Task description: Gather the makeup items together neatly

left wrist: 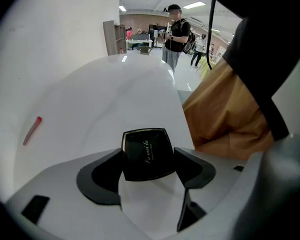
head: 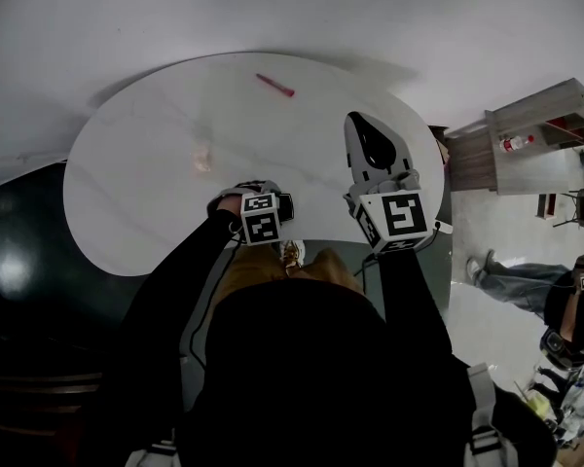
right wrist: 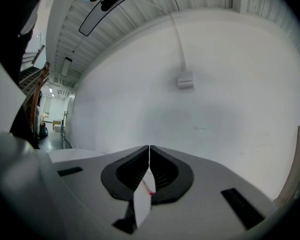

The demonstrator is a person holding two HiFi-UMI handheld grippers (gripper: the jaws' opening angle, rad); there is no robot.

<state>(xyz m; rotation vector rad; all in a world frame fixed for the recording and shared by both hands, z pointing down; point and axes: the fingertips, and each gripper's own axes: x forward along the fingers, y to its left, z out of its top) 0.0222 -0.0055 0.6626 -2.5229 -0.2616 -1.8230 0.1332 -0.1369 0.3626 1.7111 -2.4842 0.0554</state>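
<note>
- Left gripper (left wrist: 149, 156) points steeply down at the near edge of the white table (head: 136, 183). Its jaws stand wide and are clamped on the sides of a black compact (left wrist: 147, 149).
- Right gripper (head: 356, 121) is held roughly level, aimed away over the table. Jaws pressed together, nothing in them.
- Around: a brown paper bag (left wrist: 230, 114) just beside the compact at the table edge, and a small pale thing (head: 202, 156) mid-table, can't tell what it is.
- The compact is squarish, so no real long axis. It's lid up.
- The red pencil (head: 274, 85) lies well apart at the far side, running diagonally with its brighter end toward the right.
</note>
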